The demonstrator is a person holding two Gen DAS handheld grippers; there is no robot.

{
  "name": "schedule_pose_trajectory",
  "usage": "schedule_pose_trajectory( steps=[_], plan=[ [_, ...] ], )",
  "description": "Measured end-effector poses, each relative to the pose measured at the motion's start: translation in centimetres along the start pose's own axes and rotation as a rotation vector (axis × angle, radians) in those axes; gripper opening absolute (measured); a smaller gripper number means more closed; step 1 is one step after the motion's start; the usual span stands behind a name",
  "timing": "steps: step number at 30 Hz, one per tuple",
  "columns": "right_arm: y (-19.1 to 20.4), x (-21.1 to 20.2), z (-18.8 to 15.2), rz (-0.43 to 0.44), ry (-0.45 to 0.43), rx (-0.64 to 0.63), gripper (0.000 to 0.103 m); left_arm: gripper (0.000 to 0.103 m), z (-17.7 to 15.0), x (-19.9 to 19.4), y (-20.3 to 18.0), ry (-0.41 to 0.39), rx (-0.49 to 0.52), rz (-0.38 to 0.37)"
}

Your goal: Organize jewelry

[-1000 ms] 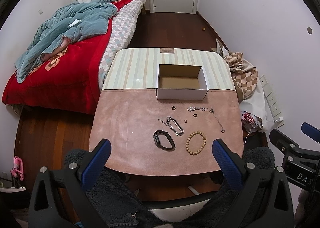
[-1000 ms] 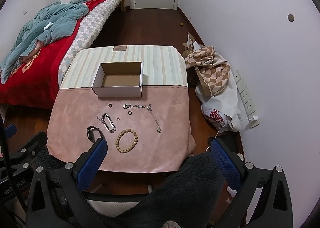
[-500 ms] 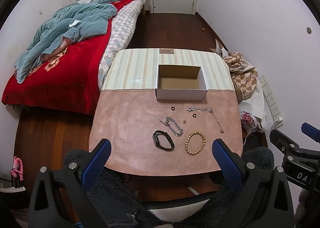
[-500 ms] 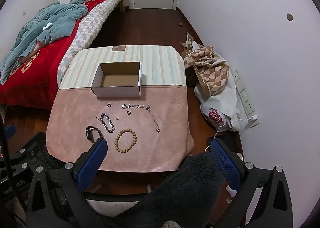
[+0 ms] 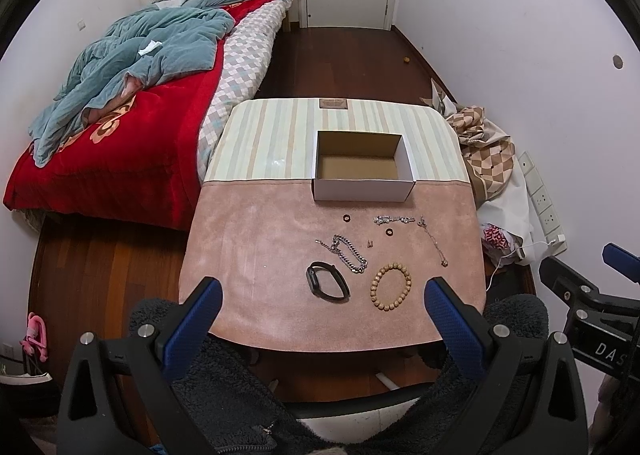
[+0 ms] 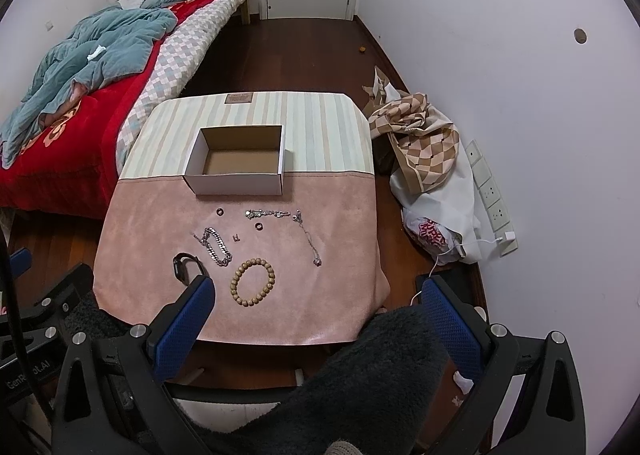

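An open white cardboard box [image 5: 362, 188] [image 6: 236, 185] stands mid-table, empty. In front of it on the pink cloth lie a wooden bead bracelet [image 5: 391, 286] [image 6: 252, 281], a black band [image 5: 327, 279] [image 6: 185, 264], a silver chain bracelet [image 5: 349, 253] [image 6: 216, 246], a thin necklace [image 5: 433, 240] [image 6: 308, 236], a silver link piece [image 5: 393, 219] [image 6: 267, 212], two small dark rings [image 5: 346, 218] [image 5: 388, 232] and a tiny stud [image 5: 370, 243]. My left gripper [image 5: 322, 315] and right gripper [image 6: 320, 319] are both open and empty, held above the table's near edge.
The table [image 5: 256, 255] is covered by pink and striped cloth. A bed with a red blanket [image 5: 120, 135] is to the left. Bags [image 6: 424, 159] lie on the floor at the right by the wall. Dark fleece clothing [image 6: 360, 395] shows below the grippers.
Both views have shifted very slightly; the jewelry and box have not moved, and both grippers stay open.
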State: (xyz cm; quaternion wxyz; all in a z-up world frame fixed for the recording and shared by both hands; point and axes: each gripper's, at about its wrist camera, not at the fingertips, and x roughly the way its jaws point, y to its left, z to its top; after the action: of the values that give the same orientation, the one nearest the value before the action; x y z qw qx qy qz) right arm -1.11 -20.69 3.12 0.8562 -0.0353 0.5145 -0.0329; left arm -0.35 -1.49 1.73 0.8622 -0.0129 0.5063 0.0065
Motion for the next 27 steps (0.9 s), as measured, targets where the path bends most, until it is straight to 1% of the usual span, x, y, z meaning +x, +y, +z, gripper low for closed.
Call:
schedule_pose_trajectory(
  steps=[19,23,27],
  plan=[
    [-0.2,-0.3,0.4,-0.005,-0.013,-0.002,0.103,0.103,0.3,-0.2,0.0,-0.012,0.006,0.001],
    [-0.4,0.0,0.9,-0.003,-0.022,0.007,0.103,0.103,2.3,0.4,-0.1,-0.064,0.009,0.047],
    [-0.8,2.3,2.1,0.007,-0.004,0.036,0.103,0.103,4.6,3.4,0.8,-0.082,-0.014,0.115]
  ],
)
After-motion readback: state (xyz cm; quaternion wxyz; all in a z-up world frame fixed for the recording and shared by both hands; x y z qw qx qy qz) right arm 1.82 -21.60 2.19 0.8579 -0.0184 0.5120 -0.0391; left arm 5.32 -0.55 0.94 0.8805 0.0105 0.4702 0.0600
